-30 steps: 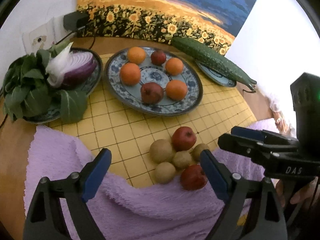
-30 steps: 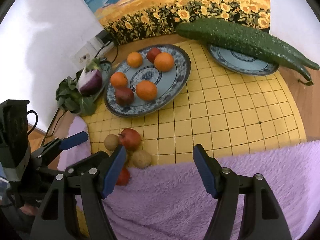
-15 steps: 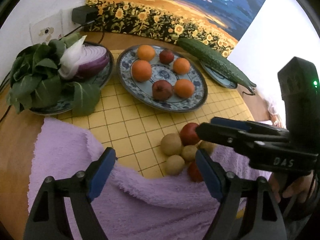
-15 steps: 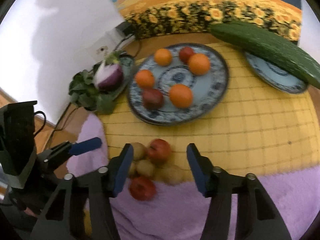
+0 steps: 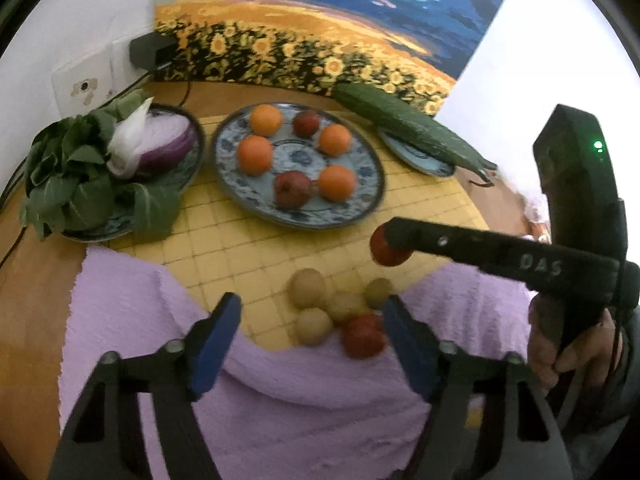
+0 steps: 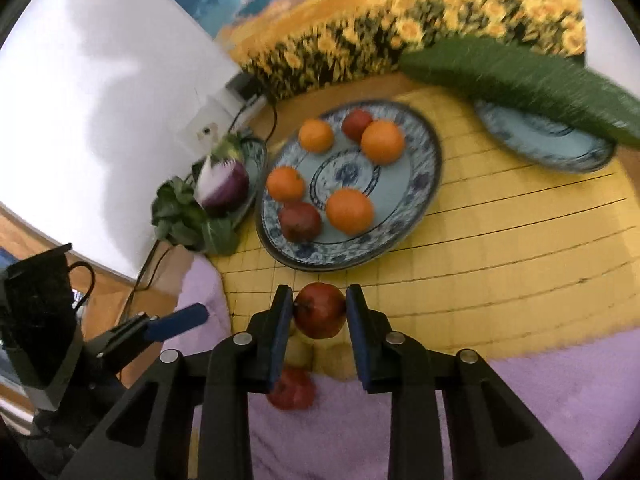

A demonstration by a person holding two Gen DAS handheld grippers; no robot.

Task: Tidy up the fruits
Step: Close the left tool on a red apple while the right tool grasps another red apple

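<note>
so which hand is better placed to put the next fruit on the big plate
Right. Its tongs are already shut on a red fruit, lined up with the big plate just ahead. The left tongs hang open and empty near the loose pile.

Yellow grid mat (image 5: 248, 240) on wooden table (image 5: 24, 280). Purple fluffy towel (image 5: 312, 416) overlaps mat's near edge. Halved red onion (image 5: 160, 144) and leafy greens (image 5: 76, 176) share small plate at left. Cucumber (image 5: 408, 128) lies across small plate (image 6: 548, 148). Sunflower painting (image 5: 320, 20) leans on wall; wall socket (image 5: 84, 88) beside it.
</note>
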